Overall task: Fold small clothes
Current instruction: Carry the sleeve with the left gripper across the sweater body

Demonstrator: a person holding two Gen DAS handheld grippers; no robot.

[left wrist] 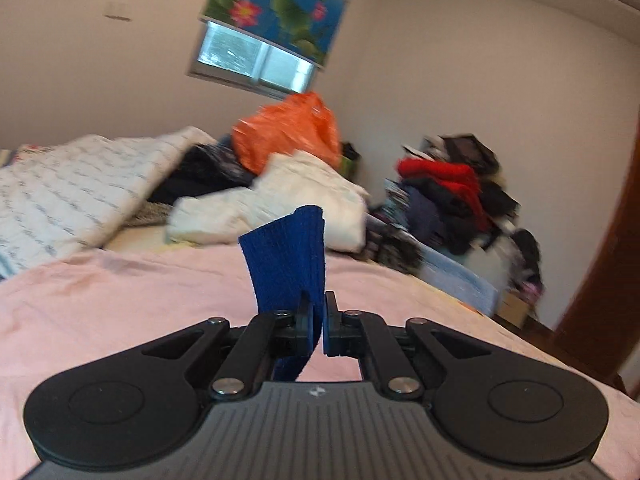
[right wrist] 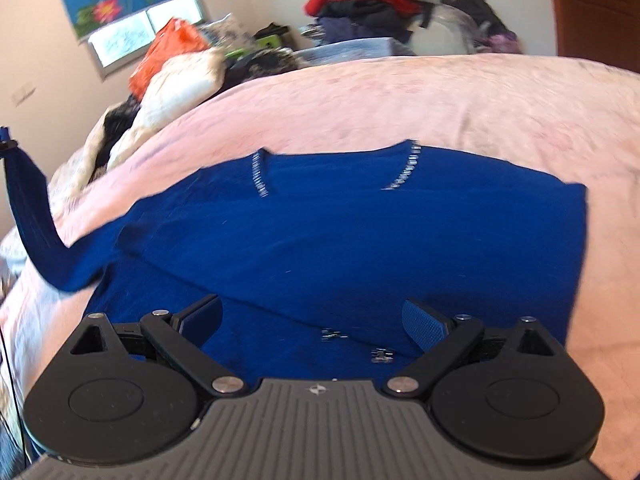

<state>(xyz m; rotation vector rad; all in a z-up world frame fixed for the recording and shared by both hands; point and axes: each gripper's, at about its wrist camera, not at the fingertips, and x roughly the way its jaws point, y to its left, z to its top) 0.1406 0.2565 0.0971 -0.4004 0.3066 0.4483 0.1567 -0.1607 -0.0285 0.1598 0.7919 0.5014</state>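
Blue knit sweater, flat on pink bedspread, one sleeve cuff pinched in left gripper and lifted; right gripper spread, empty above hem; risk: thin pinch slipping or tug dragging body askew.

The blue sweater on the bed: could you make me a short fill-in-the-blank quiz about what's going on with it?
1. The left gripper is shut on the sweater's ____.
2. The right gripper hovers over the blue sweater with jaws ____.
3. The sweater lies on a ____ bedsheet.
4. The plastic bag near the window is ____.

Missing words: sleeve; open; pink; orange
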